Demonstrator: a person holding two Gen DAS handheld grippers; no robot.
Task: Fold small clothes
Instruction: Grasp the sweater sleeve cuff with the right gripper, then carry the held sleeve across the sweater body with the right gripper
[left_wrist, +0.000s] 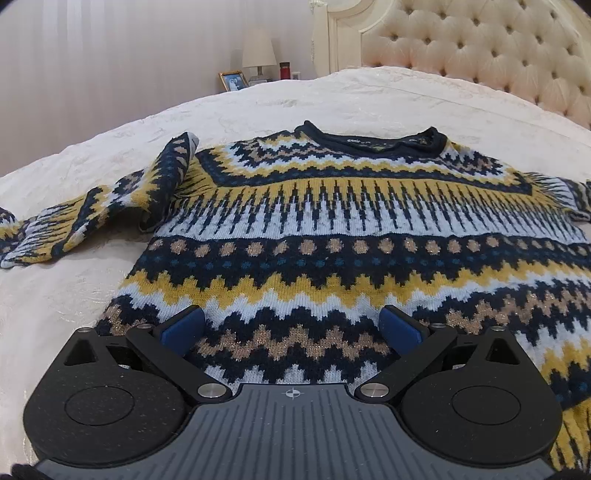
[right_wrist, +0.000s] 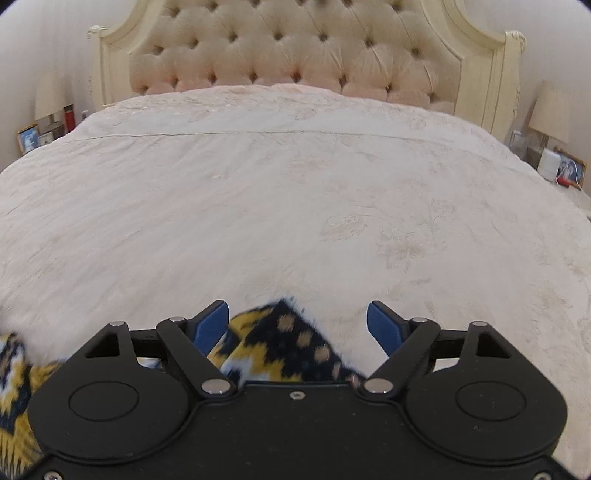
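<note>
Left wrist: sweater (left_wrist: 332, 229) spreads beneath gripper (left_wrist: 291, 326).

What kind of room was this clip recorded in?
Almost certainly a home bedroom: a cream tufted headboard, a pale embroidered bedspread with a navy, yellow and white patterned knit sweater on it, and a white-shaded bedside lamp.
</note>
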